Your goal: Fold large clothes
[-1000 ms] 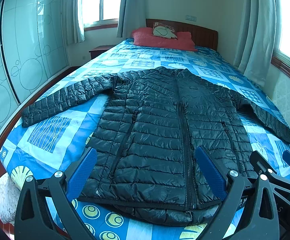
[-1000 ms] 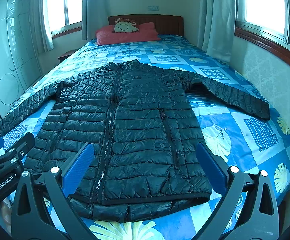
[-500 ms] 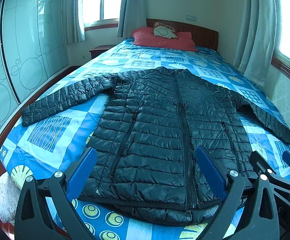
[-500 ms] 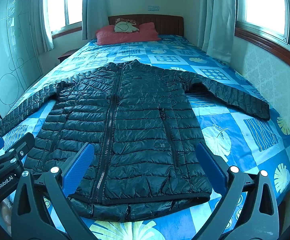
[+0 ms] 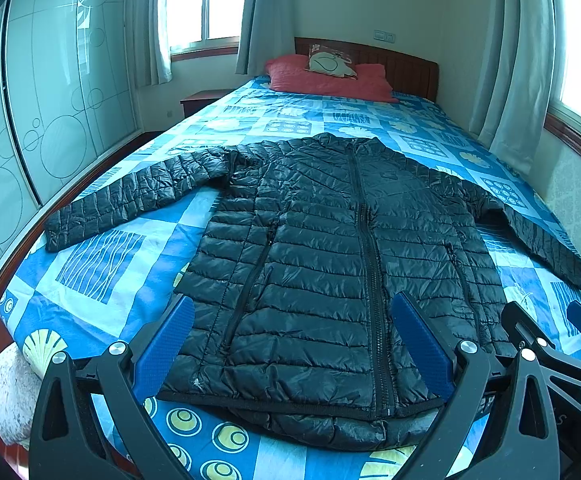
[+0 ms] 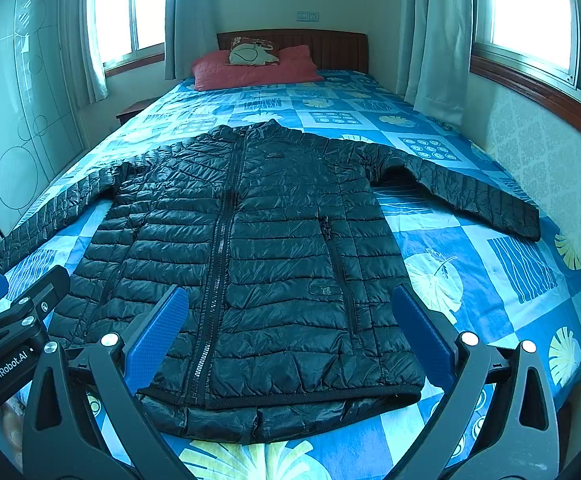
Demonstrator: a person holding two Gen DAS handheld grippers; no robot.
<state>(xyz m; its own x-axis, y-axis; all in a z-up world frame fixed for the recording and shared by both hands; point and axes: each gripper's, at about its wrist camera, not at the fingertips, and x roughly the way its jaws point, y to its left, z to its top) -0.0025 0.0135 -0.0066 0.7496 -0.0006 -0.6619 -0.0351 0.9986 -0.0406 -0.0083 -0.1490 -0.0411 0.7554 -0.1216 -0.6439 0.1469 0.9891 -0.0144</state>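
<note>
A black quilted puffer jacket [image 5: 330, 260] lies flat and zipped on the bed, front up, collar toward the headboard, both sleeves spread out. It also shows in the right wrist view [image 6: 258, 248]. My left gripper [image 5: 294, 328] is open and empty, held above the jacket's hem near the foot of the bed. My right gripper [image 6: 290, 320] is open and empty, also above the hem. The right gripper's body shows at the right edge of the left wrist view [image 5: 550, 344]; the left gripper's body shows at the left edge of the right wrist view [image 6: 14, 320].
The bed has a blue patterned cover [image 5: 102, 264] and red pillows [image 5: 326, 80] at a wooden headboard [image 6: 330, 50]. A wardrobe with glass doors [image 5: 50, 80] stands left. Curtained windows [image 6: 530, 8] and a wall run along the right side. A nightstand [image 5: 202, 100] stands at the far left.
</note>
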